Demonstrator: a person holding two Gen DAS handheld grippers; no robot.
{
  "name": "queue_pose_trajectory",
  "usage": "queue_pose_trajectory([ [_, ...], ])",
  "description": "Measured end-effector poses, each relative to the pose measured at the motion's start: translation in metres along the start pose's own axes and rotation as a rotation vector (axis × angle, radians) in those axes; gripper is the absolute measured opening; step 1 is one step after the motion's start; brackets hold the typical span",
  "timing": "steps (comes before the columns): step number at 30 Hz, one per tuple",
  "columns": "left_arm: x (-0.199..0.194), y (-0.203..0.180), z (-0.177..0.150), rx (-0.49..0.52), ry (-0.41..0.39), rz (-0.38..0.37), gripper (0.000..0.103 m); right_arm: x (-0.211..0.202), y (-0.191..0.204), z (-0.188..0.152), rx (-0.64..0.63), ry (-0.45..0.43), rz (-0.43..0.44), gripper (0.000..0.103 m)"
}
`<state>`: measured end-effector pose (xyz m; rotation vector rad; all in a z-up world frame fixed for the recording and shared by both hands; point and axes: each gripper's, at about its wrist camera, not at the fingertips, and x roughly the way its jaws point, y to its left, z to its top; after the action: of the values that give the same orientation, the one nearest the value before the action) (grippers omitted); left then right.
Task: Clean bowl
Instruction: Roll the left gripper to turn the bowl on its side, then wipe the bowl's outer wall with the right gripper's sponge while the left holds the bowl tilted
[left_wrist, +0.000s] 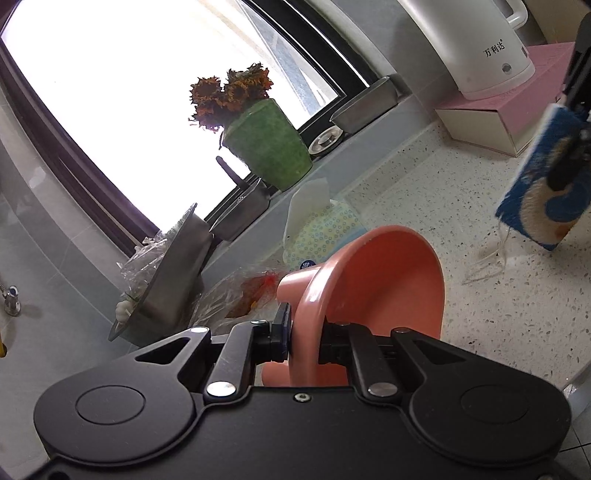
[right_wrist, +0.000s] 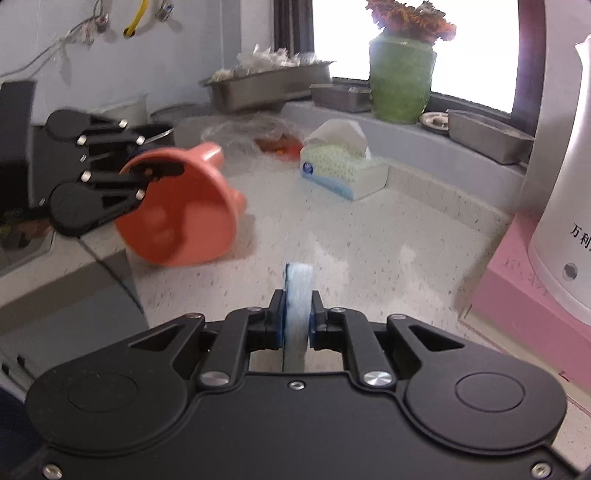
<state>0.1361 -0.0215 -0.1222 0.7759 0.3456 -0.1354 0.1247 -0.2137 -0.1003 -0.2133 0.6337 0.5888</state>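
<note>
A salmon-pink plastic bowl (left_wrist: 373, 291) is held tilted on its side above the speckled counter. My left gripper (left_wrist: 304, 338) is shut on the bowl's rim, one finger inside and one outside. In the right wrist view the same bowl (right_wrist: 181, 218) hangs at the left with the left gripper (right_wrist: 147, 173) clamped on its upper rim, its opening facing this camera. My right gripper (right_wrist: 297, 321) is shut on a blue and white sponge cloth (right_wrist: 297, 299), seen edge-on. In the left wrist view that cloth (left_wrist: 543, 184) hangs at the right edge, apart from the bowl.
A tissue box (right_wrist: 340, 166) sits on the counter (right_wrist: 369, 251) behind the bowl. A white kettle (right_wrist: 561, 192) stands on a pink box (right_wrist: 517, 295) at the right. A green vase (right_wrist: 400, 79) and steel trays (right_wrist: 269, 85) line the window sill. The sink edge (right_wrist: 74, 295) lies at the left.
</note>
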Motion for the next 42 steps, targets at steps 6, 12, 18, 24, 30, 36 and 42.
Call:
queue_pose_trajectory([
  [6, 0.001, 0.002, -0.003, -0.007, 0.012, -0.006, 0.011, 0.005, 0.014, -0.023, 0.004, 0.029, -0.036, 0.012],
  [12, 0.002, 0.005, -0.008, -0.014, 0.033, -0.013, 0.011, 0.000, 0.030, -0.027, 0.026, 0.015, -0.049, 0.012],
  [18, 0.002, 0.006, -0.012, -0.021, 0.038, -0.010, 0.011, 0.000, 0.052, -0.003, 0.023, 0.007, -0.054, 0.012],
  [24, 0.002, 0.005, -0.015, 0.010, 0.046, -0.011, 0.011, 0.003, 0.084, 0.040, -0.288, -0.117, -0.114, 0.012],
  [30, 0.001, 0.004, -0.022, 0.009, 0.076, 0.013, 0.013, 0.018, 0.120, 0.052, -0.706, -0.198, -0.191, 0.012],
  [36, 0.002, 0.007, -0.034, -0.030, 0.132, 0.015, 0.016, 0.033, 0.121, 0.058, -0.764, -0.198, -0.177, 0.011],
  [42, 0.003, 0.015, -0.045, -0.134, 0.184, 0.004, 0.017, 0.055, 0.106, 0.056, -0.626, -0.123, -0.150, 0.011],
])
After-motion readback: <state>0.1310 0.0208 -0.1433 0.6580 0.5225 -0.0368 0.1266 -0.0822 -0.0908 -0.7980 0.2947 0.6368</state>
